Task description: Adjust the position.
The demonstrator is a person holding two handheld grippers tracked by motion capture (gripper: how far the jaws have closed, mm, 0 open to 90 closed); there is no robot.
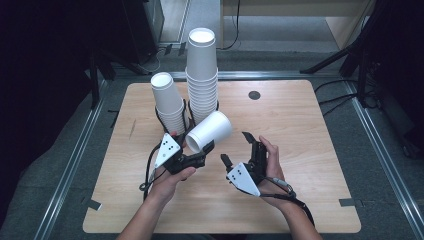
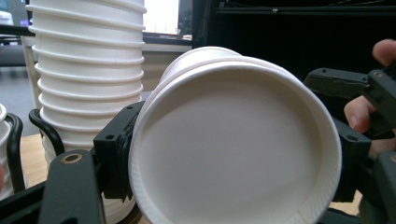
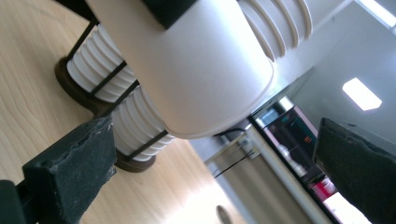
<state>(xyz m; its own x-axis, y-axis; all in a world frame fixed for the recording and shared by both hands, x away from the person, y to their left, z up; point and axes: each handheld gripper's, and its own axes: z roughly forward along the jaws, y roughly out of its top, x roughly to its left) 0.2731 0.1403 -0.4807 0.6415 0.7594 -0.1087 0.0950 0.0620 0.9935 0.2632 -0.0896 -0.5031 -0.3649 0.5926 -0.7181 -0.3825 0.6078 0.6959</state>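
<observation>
A white paper cup (image 1: 212, 130) is held on its side above the table, its open mouth toward me. My left gripper (image 1: 200, 149) is shut on it near the rim. In the left gripper view the cup's mouth (image 2: 233, 140) faces the camera, with a black jaw on each side of it. My right gripper (image 1: 237, 148) stands open just right of the cup, nothing between its jaws. In the right gripper view the cup's closed base (image 3: 201, 70) hangs beyond the open right gripper (image 3: 215, 163).
A tall stack of white cups (image 1: 202, 75) and a shorter leaning stack (image 1: 167, 102) stand in black wire holders behind the held cup. The wooden table (image 1: 310, 160) has a dark round hole (image 1: 254, 95) at the back. The tall stack (image 2: 88, 60) rises close by.
</observation>
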